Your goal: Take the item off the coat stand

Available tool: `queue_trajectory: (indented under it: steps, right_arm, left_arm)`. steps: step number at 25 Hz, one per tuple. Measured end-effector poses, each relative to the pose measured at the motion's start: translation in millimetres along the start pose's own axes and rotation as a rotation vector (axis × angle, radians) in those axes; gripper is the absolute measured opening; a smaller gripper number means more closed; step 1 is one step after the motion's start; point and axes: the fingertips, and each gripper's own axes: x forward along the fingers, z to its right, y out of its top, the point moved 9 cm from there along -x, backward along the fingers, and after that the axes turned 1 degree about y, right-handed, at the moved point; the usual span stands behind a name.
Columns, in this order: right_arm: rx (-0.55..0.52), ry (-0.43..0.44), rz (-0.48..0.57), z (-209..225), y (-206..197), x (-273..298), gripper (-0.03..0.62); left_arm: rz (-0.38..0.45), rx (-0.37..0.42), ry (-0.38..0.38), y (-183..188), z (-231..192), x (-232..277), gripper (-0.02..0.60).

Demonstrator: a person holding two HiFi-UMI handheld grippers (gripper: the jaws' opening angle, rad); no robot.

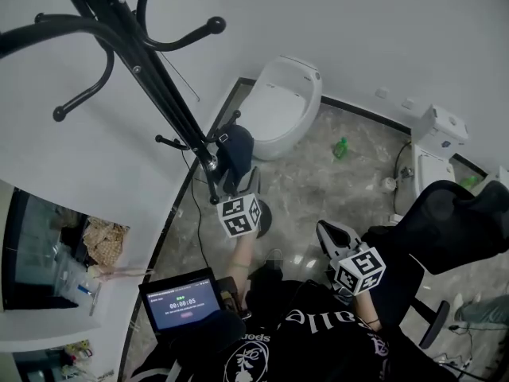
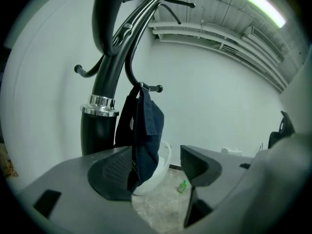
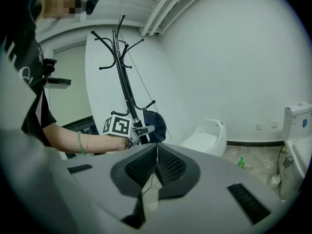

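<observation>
My left claw (image 2: 156, 167): jaws spread wide, the dotted pads pressing on nothing. It is raised to the lower part of the black metal coat stand (image 2: 109, 57).
Between its jaws: the dark navy fabric cap (image 2: 146, 130) hangs down into the gap, close against the left pad and well clear of the right one. I cannot tell whether cloth and pad touch.
Cap's place: on a short, ball-tipped lower hook of the stand, hanging limp beside the pole and its chrome collar. In the head view the cap (image 1: 236, 151) sits just past my left claw (image 1: 231, 177).
My right claw (image 3: 157, 162): jaws closed flat together with nothing in them, held low and back from the stand, near my body.
Behind the cap: a white oval toilet (image 1: 282, 106) against the wall.
Floor: grey marbled stone, with a small green bottle (image 1: 341, 147) lying near the toilet.
At my right: a black mesh office chair (image 1: 453, 221).
</observation>
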Motion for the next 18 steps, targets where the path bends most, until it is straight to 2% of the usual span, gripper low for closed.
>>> queue_trajectory:
  steps: [4, 7, 8, 10, 12, 18]
  right_arm:
    - [0.003, -0.015, -0.010, 8, 2, 3, 0.017]
    - [0.008, -0.028, -0.018, 11, 0, 4, 0.017]
    - [0.011, -0.032, -0.020, 12, -1, 4, 0.017]
    - [0.017, -0.041, -0.023, 13, -2, 2, 0.017]
    - [0.023, -0.050, -0.022, 16, -3, 0, 0.017]
    - [0.032, -0.056, -0.017, 20, -4, 0, 0.017]
  left_arm:
    - [-0.009, -0.024, 0.009, 0, -8, 22, 0.295]
    - [-0.021, -0.022, -0.041, 3, -6, 35, 0.290]
    - [-0.024, -0.015, -0.062, 5, -5, 37, 0.260]
    - [-0.024, 0.011, -0.097, 8, -2, 38, 0.096]
    - [-0.015, 0.051, -0.125, 13, 3, 37, 0.047]
    - [0.063, 0.114, -0.157, 36, 19, 31, 0.020]
